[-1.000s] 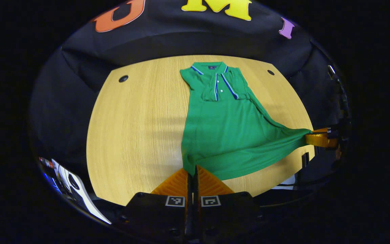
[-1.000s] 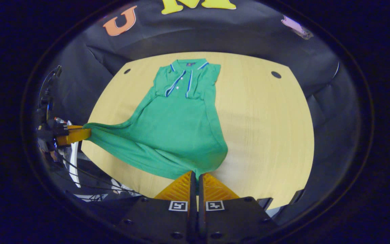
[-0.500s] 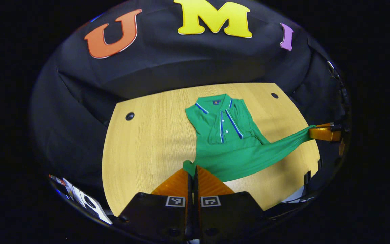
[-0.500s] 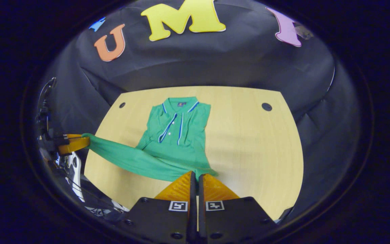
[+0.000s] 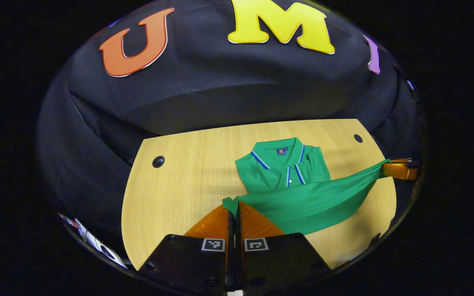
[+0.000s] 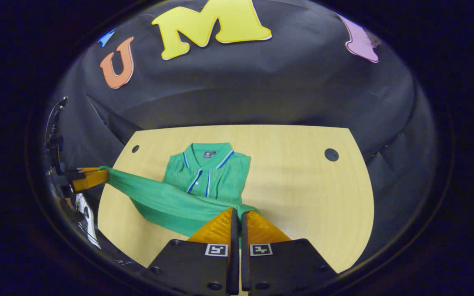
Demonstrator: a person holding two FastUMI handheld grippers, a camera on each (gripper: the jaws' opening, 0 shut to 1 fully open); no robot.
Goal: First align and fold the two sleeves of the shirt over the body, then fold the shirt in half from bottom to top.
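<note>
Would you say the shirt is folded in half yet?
Not yet: both tongs hold the shirt's hem lifted, short of the collar.

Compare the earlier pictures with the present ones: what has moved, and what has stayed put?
Both grippers, left and right, carried the shirt's hem up toward the collar, covering more of the body. Both remain clamped on the hem; the collar end stays on the table.

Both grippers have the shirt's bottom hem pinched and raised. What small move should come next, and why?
Probably carry the hem on toward the collar and lower it. The left gripper and right gripper each pinch a hem corner, the hem hangs stretched above the table, and the shirt chest lies uncovered.
</note>
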